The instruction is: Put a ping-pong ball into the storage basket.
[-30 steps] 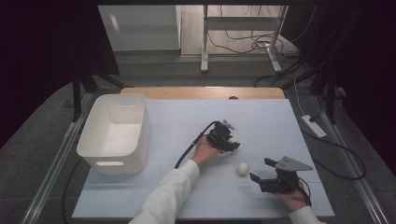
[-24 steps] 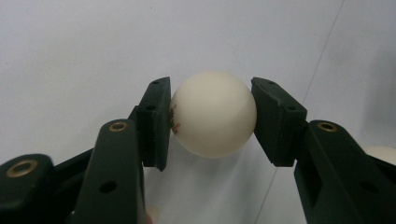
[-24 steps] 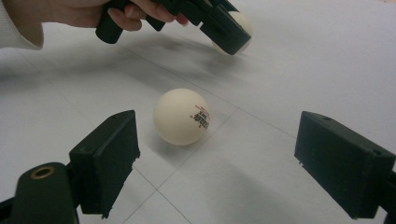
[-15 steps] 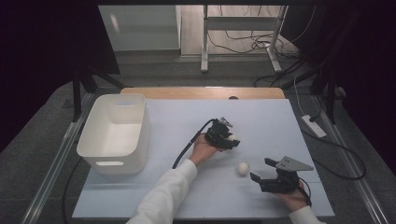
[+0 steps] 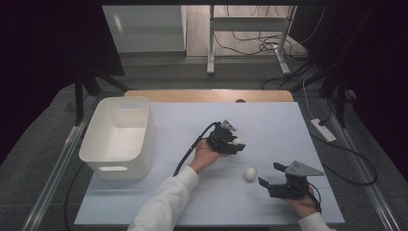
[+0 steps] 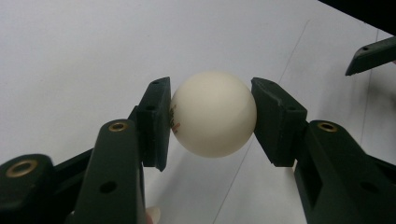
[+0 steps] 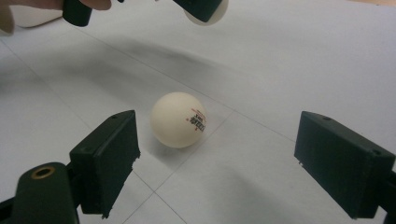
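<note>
two table tennis balls, one lifted, one waiting

high view: left gripper [image 5: 237, 143] up off the pale table sheet [image 5: 269, 120], right of the white plastic bin [image 5: 118, 137] and well apart from it, clamped on a white table tennis ball [image 5: 236, 141]. second ball [image 5: 250, 173] loose on the sheet, farther from the bin and nearer the person's edge. right gripper [image 5: 269, 176] low on the sheet just beyond that second ball on the side away from the bin, pointing back toward it. bin apparently bare inside.

left gripper view: both pads [image 6: 156, 122] pressed against opposite sides of the held ball [image 6: 213, 113], a little red print showing by one pad, jaws closed only as far as the ball allows. sheet blurred below, so likely carried clear of it. tip of the other gripper at the upper right corner.

right gripper view: jaws spread wide, nothing between the pads [image 7: 108, 158]; second ball [image 7: 179, 119] resting on the sheet ahead, nearer the left pad, printed side facing the camera. other gripper with its ball [image 7: 205, 11] overhead at the top edge.

step in hand, judged: first ball picked and ready for carrying toward the bin. next move calls for a level swing across to above the bin's opening before releasing; for the right gripper, a short advance to straddle the second ball, centred, then a gentle close, since a light ball rolls off at a nudge.
</note>
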Motion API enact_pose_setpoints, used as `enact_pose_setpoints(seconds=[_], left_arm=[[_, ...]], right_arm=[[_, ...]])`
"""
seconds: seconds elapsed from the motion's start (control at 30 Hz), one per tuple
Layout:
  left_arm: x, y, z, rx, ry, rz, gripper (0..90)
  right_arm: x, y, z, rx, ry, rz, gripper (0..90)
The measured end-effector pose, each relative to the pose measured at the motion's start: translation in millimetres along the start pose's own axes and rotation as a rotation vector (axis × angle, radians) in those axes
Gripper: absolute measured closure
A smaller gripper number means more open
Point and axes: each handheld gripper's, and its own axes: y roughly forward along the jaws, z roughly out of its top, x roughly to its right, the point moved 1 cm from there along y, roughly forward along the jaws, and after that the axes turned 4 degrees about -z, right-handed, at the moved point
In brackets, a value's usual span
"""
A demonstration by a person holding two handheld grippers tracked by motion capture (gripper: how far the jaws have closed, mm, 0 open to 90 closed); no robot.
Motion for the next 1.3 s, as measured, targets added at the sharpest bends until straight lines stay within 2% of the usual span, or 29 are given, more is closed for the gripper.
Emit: enact_pose_setpoints(seconds=[0.67, 1.3], left_arm=[[2.3, -17.8, -5.9, 0.037, 0.012, 0.006, 51.0], [2.3, -32.0, -11.1, 0.067, 0.005, 0.012, 50.9]], right_arm=[[-0.6, -0.5, 0.3, 0.002, -0.009, -0.008, 13.7], [-1.2, 0.0, 0.4, -0.003, -0.012, -0.012, 13.8]])
